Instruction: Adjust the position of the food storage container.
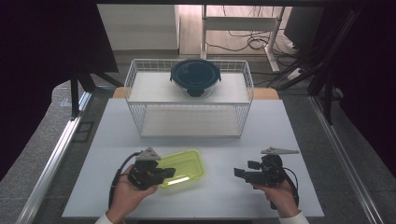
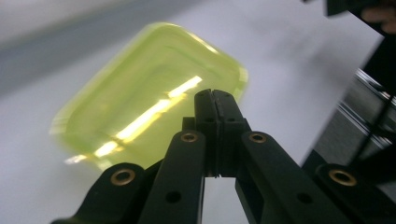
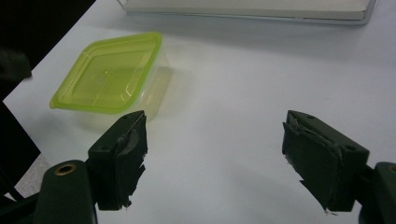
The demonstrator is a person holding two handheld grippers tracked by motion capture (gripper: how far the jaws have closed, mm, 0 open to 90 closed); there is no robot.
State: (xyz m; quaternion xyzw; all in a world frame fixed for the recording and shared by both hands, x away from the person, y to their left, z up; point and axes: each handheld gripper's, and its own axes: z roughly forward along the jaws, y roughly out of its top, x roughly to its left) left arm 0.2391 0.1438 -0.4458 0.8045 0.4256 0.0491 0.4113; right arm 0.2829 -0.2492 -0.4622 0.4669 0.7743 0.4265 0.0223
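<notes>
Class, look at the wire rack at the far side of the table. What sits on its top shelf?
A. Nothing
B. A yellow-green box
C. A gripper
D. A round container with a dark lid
D: the high view shows a round container with a dark lid on the top shelf of the wire rack, while the yellow-green box is near the table's front edge.

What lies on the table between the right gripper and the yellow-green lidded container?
Nothing: in the right gripper view, bare white table separates the open right gripper from the yellow-green lidded container. The high view agrees.
</notes>
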